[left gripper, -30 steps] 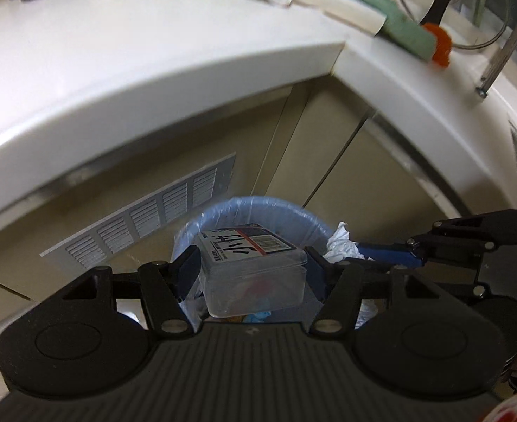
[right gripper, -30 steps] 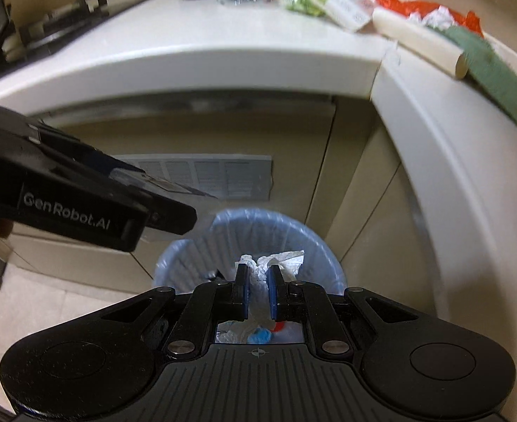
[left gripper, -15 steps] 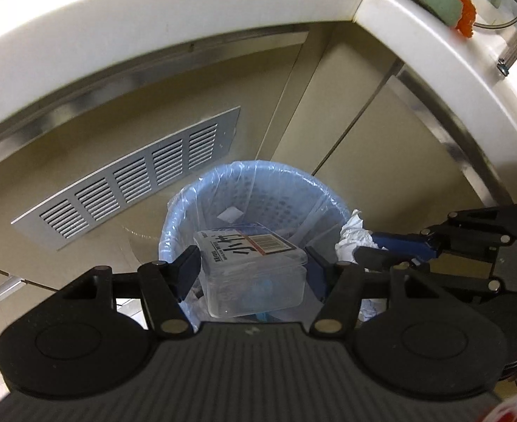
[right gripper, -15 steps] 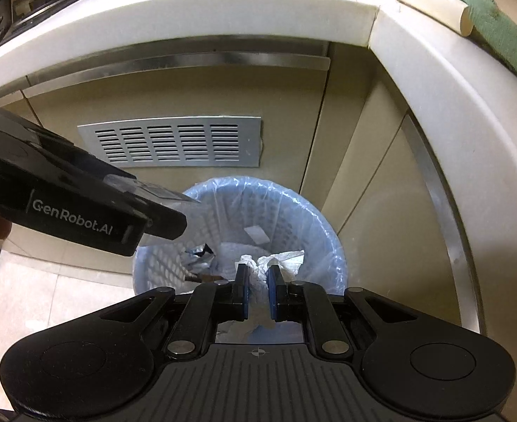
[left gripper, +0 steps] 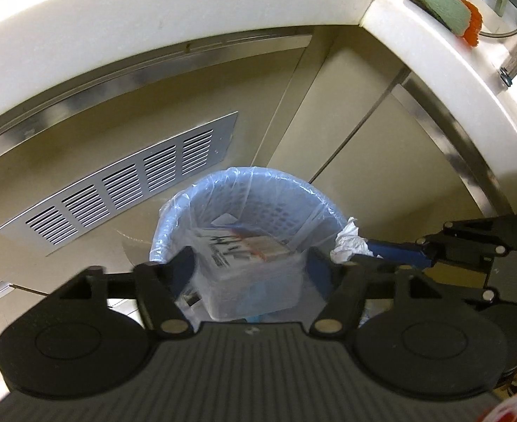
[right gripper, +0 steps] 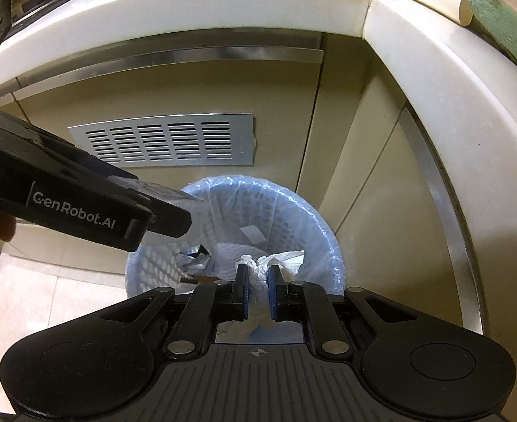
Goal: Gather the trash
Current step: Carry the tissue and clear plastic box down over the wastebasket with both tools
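Observation:
A blue-lined waste basket (left gripper: 258,183) (right gripper: 314,232) stands on the floor at the cabinet corner, with paper and foil trash inside. My left gripper (left gripper: 248,263) hangs over it; a clear plastic box with a barcode label (left gripper: 248,274) sits blurred between its fingers, and the fingers stand a little wider than the box. My right gripper (right gripper: 257,290) is shut on a crumpled white tissue (right gripper: 258,274) above the basket's near rim. The tissue also shows at the basket's right rim in the left wrist view (left gripper: 350,242).
A white counter edge (right gripper: 223,3) curves overhead, with a green cloth (right gripper: 504,24) and a roll on top. Beige cabinet doors and a metal vent grille (right gripper: 167,140) stand behind the basket. Tiled floor (right gripper: 47,309) lies at the left.
Both grippers have come down toward the basket. The left fingers have spread and the plastic box has blurred and tilted, slipping downward. The right gripper still holds the tissue.

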Available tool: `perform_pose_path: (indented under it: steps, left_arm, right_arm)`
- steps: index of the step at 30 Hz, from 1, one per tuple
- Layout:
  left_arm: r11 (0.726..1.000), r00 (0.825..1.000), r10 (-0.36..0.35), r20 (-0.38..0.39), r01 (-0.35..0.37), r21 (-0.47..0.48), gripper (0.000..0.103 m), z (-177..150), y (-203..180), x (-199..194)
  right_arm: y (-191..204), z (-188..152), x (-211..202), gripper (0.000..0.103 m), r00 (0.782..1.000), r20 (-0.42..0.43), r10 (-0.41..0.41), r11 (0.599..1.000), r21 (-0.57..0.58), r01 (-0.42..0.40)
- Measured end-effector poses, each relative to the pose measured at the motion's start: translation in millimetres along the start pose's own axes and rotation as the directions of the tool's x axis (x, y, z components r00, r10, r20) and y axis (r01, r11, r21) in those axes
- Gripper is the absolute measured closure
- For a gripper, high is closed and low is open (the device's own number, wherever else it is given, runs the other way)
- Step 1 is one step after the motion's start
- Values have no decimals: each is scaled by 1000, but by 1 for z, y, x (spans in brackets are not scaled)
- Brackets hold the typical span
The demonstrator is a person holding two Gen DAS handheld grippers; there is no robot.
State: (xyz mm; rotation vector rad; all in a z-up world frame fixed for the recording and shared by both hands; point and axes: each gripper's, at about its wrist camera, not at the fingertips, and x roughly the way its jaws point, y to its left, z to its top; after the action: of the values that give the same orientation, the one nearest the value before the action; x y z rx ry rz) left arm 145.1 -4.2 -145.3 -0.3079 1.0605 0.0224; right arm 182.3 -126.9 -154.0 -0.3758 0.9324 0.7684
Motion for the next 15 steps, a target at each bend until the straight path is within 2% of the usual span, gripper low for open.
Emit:
perform_pose_path:
  steps: [15]
  left_arm:
    - [998,998,55,10,-54,-43,28,-6,14,-15]
  right_arm:
    - [2,3,1,92,1000,2,18,1000,-15,-18]
